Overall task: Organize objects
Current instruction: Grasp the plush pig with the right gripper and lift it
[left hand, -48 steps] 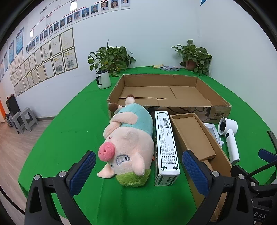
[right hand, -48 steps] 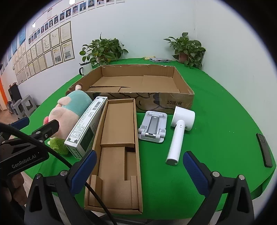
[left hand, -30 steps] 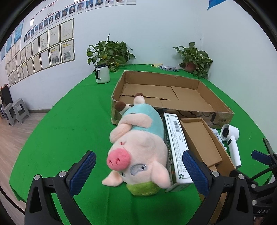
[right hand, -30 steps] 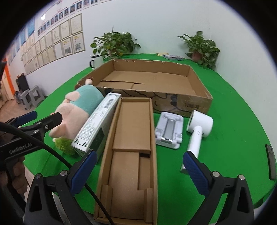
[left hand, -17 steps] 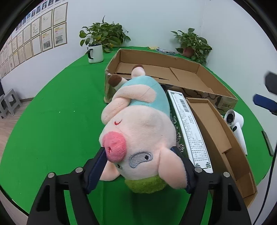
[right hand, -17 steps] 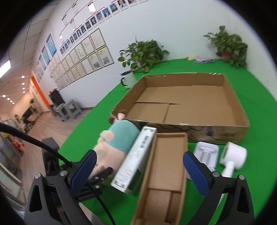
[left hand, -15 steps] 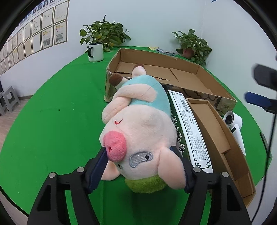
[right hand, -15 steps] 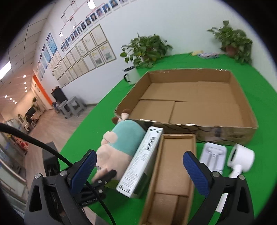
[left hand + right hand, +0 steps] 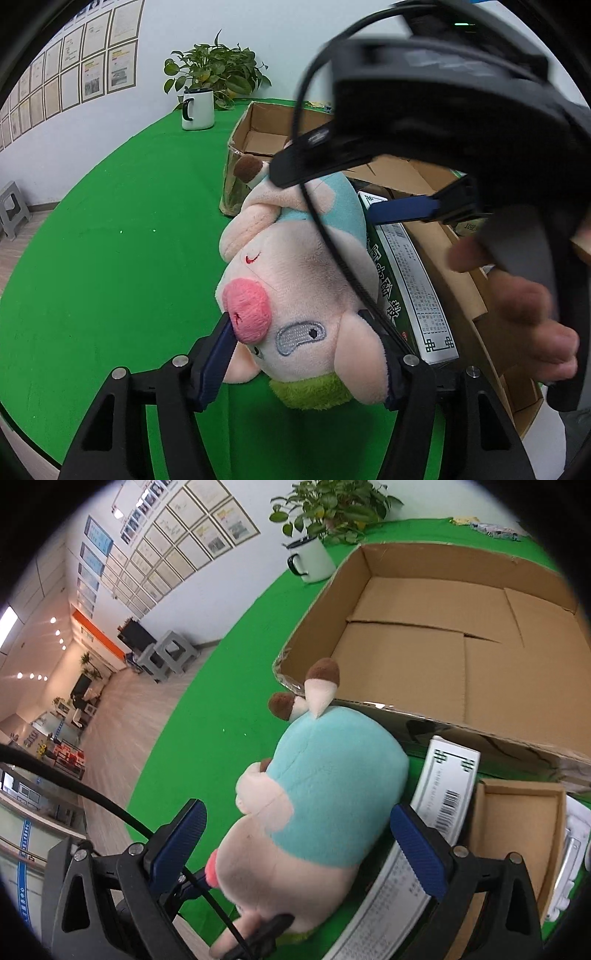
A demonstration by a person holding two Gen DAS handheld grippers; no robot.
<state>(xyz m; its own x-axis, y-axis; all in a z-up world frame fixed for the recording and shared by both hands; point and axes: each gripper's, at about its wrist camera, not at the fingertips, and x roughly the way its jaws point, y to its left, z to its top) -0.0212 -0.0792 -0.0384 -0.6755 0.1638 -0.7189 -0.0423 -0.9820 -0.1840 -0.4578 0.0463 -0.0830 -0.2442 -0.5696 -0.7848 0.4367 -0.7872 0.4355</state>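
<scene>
While the left gripper (image 9: 303,354) clenches the plush pig (image 9: 295,288), the released right gripper (image 9: 295,834) straddles it beside the green box (image 9: 406,280).

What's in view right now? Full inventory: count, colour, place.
plush pig: 1, pink with a teal back, lying on the table in front of the big box
big cardboard box: 1, brown, open, nothing visible inside, behind the pig
green-and-white carton: 1, between the pig and the cardboard tray
cardboard tray: 1, brown, long, right of the carton
mug: 1, white with a dark handle, far side of the table
potted plant: 1, green, behind the mug
white items: cut off at the right edge, count unclear
table: 1, green cloth
left gripper: jaws pressing on the pig's head
right gripper: jaws open, straddling the pig's body
hand: 1, on the right gripper's handle
</scene>
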